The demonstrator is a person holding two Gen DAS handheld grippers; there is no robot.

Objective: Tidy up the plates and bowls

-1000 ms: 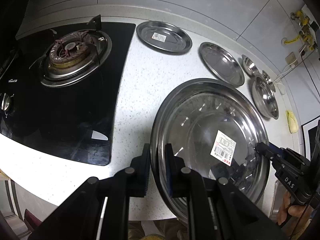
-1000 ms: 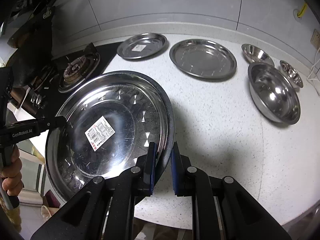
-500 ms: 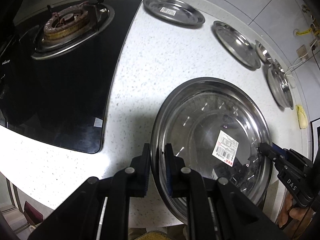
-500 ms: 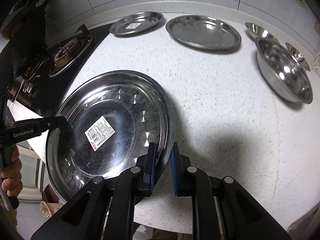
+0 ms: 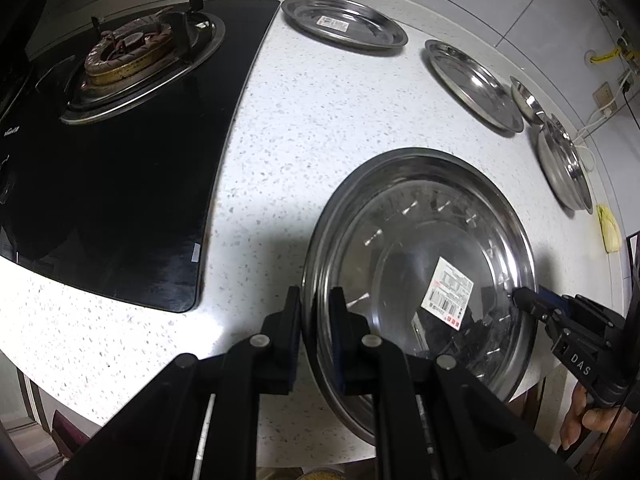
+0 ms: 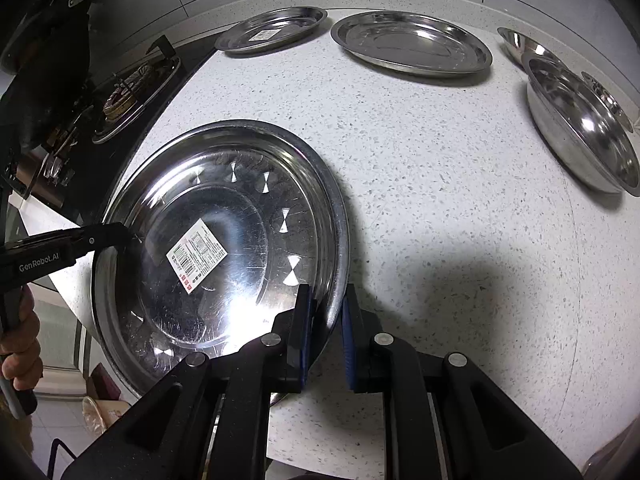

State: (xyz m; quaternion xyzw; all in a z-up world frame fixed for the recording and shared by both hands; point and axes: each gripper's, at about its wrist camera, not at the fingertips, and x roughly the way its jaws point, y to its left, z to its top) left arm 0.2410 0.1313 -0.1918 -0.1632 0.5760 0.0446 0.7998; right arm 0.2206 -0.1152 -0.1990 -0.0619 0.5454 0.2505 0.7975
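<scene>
Lower now, both steeply down-tilted: left hand-held gripper (image 5: 316, 312) and right hand-held gripper (image 6: 326, 312), each clamping large plate (image 6: 224, 240) rim.

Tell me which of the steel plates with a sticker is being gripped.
The big plate at the counter's front edge, clamped by the left gripper and right gripper. The other stickered plate lies untouched by the stove.

Labelled steel plate (image 6: 224, 240), countertop front

Layout: countertop (image 6: 440, 208) with dishware, stove at left.
Large plate (image 6: 224, 240) lies near, right of the stove (image 5: 120, 184). Far row, left to right: labelled plate (image 6: 272, 28), second plate (image 6: 412, 42), large bowl (image 6: 580, 124), two small bowls behind it.
</scene>
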